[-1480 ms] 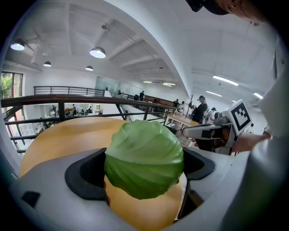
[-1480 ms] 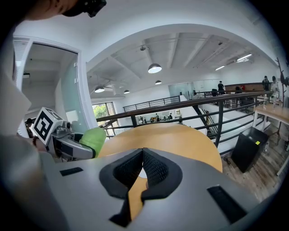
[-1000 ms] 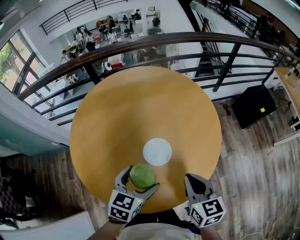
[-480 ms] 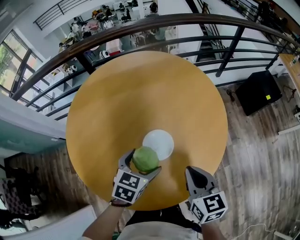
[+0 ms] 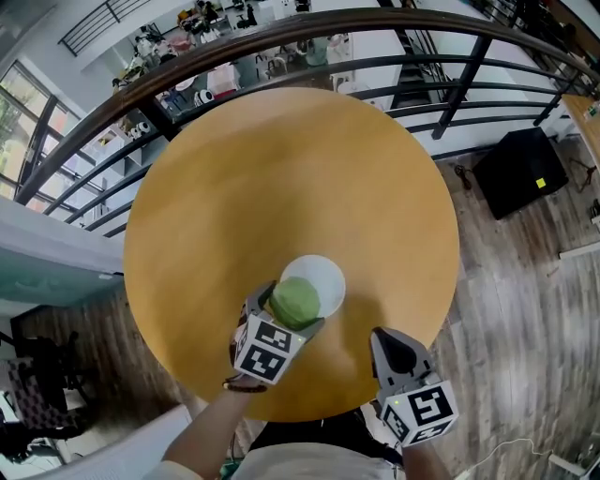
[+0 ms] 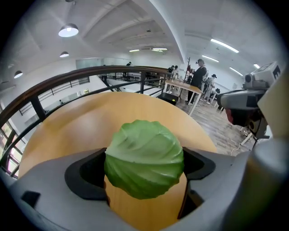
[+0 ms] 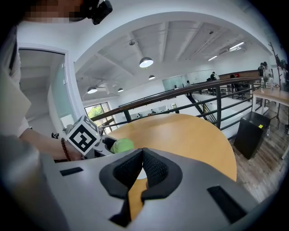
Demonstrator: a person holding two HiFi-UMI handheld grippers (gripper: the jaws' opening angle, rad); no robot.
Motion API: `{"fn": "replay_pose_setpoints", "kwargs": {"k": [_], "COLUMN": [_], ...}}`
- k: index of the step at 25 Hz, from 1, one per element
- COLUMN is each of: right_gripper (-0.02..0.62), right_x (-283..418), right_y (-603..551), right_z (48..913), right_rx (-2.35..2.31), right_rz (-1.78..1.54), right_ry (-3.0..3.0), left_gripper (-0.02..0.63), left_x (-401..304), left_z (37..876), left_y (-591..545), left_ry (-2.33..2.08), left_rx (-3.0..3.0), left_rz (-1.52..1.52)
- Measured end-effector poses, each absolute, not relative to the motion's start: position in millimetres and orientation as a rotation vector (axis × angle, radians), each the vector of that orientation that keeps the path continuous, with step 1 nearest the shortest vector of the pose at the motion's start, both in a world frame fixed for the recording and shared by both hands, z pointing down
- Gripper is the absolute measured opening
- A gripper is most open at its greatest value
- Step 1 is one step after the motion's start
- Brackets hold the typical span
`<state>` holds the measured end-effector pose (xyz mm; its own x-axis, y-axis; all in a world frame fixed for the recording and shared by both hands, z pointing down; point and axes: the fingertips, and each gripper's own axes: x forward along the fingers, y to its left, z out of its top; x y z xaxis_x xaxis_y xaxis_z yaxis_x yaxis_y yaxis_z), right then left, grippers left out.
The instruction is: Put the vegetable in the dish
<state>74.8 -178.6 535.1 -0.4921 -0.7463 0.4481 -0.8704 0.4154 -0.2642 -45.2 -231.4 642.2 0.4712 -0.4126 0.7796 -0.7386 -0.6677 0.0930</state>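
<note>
Left gripper [image 5: 287,315] sits low and left of centre in the head view, jaws clamped on a green cabbage [image 5: 296,300], one jaw on each side of it. Its marker cube [image 5: 264,350] is just behind, toward the person. The left gripper view confirms it: the cabbage fills the gap between both dark pads, off the wood, with bare round wooden surface [image 5: 281,178] under and beyond it. From the head view the cabbage overlaps the near-left rim of the white dish [image 5: 323,272]; can't tell whether it touches the dish. The dish lies flat on the surface, toward the near edge, with nothing else in it. Right gripper [image 5: 391,345] is further right, near the surface's near edge, well apart from the dish, with its marker cube [image 5: 419,410] toward the person. In the right gripper view its jaws are pressed together with nothing between them, and the left gripper with the cabbage shows off to the left, plus a wrist wearing a bead bracelet [image 7: 64,151]. Dark railing [image 5: 375,28] curves behind the surface. A black box [image 5: 520,169] stands on the wood floor [image 5: 525,309] at far right.
</note>
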Motion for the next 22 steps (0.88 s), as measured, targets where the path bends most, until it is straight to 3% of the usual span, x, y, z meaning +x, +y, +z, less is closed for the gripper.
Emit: {"fn": "replay_pose_setpoints", "kwargs": {"k": [22], "right_gripper": [0.023], "right_x": [82.7], "right_y": [-182.1], "right_z": [565.6], "right_rx": [1.430], "right_rz": [0.799], "right_ry": [-2.373], "left_gripper": [0.499], "left_x": [-22.2], "left_z": [709.2], "left_y": [-253.8], "left_ry": [-0.689], "left_rx": [2.283], "left_rz": [1.418]}}
